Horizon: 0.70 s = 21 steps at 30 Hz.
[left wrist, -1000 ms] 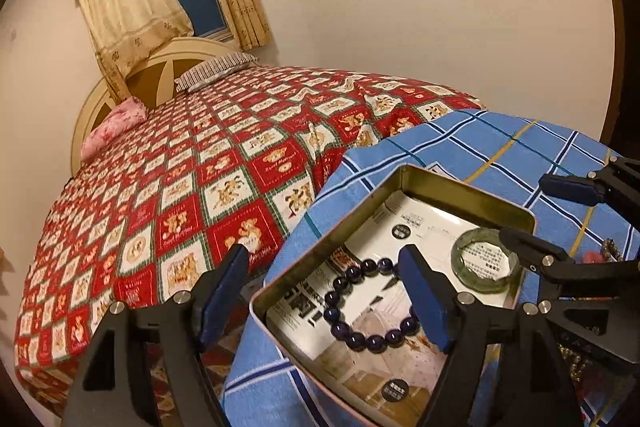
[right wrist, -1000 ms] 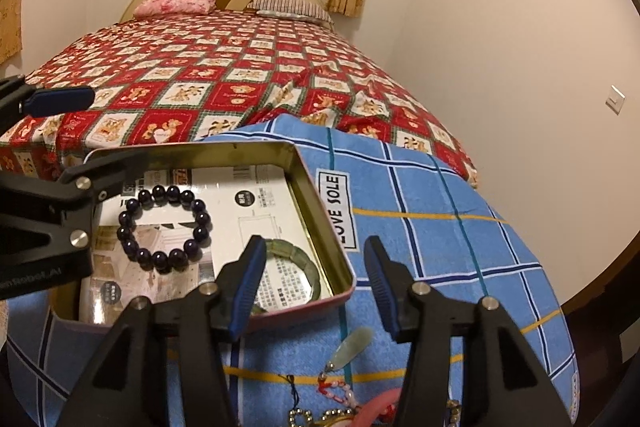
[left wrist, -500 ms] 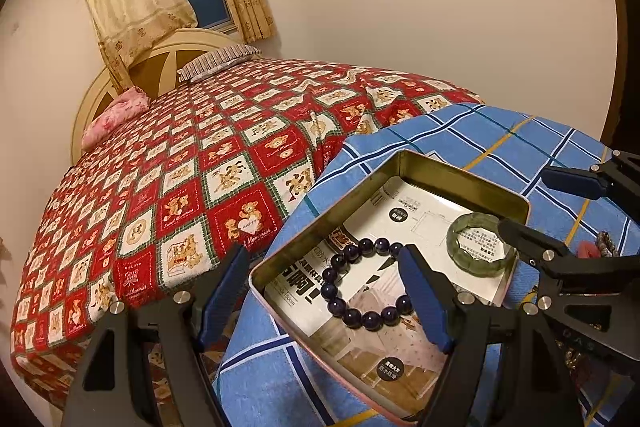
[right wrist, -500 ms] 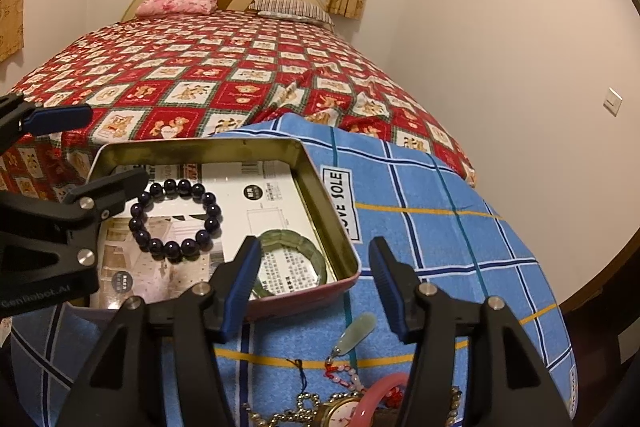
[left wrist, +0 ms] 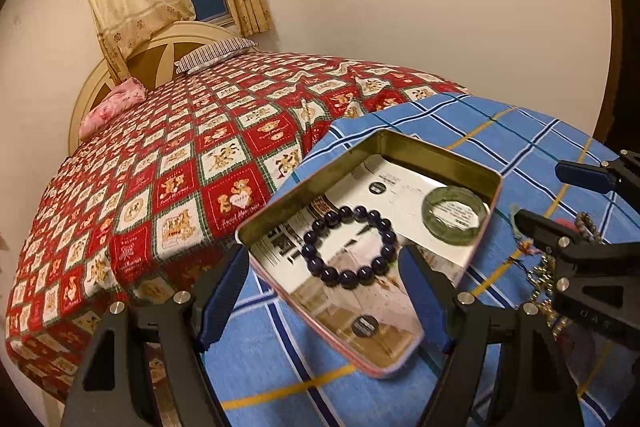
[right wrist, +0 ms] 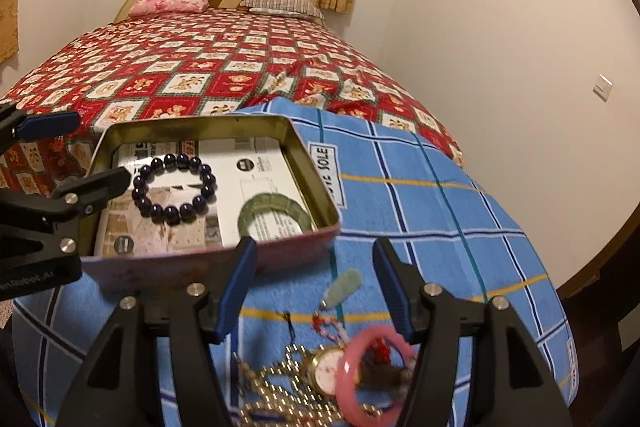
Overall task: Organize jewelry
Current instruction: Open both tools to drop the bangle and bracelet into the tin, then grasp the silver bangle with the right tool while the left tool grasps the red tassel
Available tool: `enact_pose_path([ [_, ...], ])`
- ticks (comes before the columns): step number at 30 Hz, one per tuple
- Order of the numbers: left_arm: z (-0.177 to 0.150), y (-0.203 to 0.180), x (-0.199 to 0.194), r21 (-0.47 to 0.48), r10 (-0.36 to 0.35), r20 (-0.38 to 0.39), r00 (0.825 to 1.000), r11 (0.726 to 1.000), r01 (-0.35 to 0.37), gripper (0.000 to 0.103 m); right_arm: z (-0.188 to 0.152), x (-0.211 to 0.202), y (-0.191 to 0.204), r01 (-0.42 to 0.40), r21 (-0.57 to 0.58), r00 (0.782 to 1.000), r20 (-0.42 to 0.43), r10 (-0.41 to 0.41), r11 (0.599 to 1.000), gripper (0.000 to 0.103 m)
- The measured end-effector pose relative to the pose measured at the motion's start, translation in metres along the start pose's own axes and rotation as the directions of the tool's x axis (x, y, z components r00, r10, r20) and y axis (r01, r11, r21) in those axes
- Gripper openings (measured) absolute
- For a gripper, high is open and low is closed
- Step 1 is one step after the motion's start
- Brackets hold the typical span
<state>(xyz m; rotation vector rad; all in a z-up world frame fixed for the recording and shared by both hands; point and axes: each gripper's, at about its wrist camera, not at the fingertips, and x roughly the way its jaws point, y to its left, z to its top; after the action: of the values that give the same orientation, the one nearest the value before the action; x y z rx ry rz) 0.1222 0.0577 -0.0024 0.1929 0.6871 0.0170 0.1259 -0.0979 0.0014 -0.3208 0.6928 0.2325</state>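
Observation:
An open metal tin lined with printed paper sits on a blue checked cloth. Inside lie a dark bead bracelet and a green jade bangle. My left gripper hovers open over the tin's near corner, holding nothing. My right gripper is in front of the tin, its jaws opening and empty. On the cloth below the right gripper lies a pale green pendant. Nearer me lie a pink bangle, a gold watch and a gold chain.
A bed with a red patterned quilt lies beyond the cloth, with pillows at the headboard. A plain wall stands to the right. The left gripper shows at the left edge of the right wrist view, and the right gripper at the right of the left wrist view.
Both grippers have drawn back from the tin. The right jaws have spread a little wider. The pink bangle, watch and chain have come into the right wrist view.

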Motion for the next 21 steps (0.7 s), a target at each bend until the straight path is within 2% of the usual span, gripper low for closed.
enact_pose_path([
  [7, -0.018, -0.021, -0.021, 0.006, -0.013, 0.008, 1.0, 1.0, 0.013, 0.077, -0.024, -0.016, -0.02, 0.038, 0.044, 0.999, -0.02, -0.037, 0.998, 0.066],
  [12, -0.03, -0.038, -0.038, 0.01, -0.062, 0.014, 0.998, 0.998, 0.061, 0.077, -0.05, -0.03, -0.038, 0.077, 0.076, 0.996, -0.049, -0.074, 0.994, 0.066],
  [16, -0.042, -0.055, -0.039, 0.033, -0.091, -0.014, 0.996, 0.995, 0.091, 0.077, -0.074, -0.042, -0.049, 0.087, 0.129, 0.993, -0.087, -0.076, 0.988, 0.066],
  [21, -0.06, -0.068, -0.031, 0.047, -0.107, -0.077, 0.991, 0.993, 0.111, 0.077, -0.094, -0.054, -0.039, 0.054, 0.133, 0.994, -0.104, -0.04, 0.99, 0.066],
])
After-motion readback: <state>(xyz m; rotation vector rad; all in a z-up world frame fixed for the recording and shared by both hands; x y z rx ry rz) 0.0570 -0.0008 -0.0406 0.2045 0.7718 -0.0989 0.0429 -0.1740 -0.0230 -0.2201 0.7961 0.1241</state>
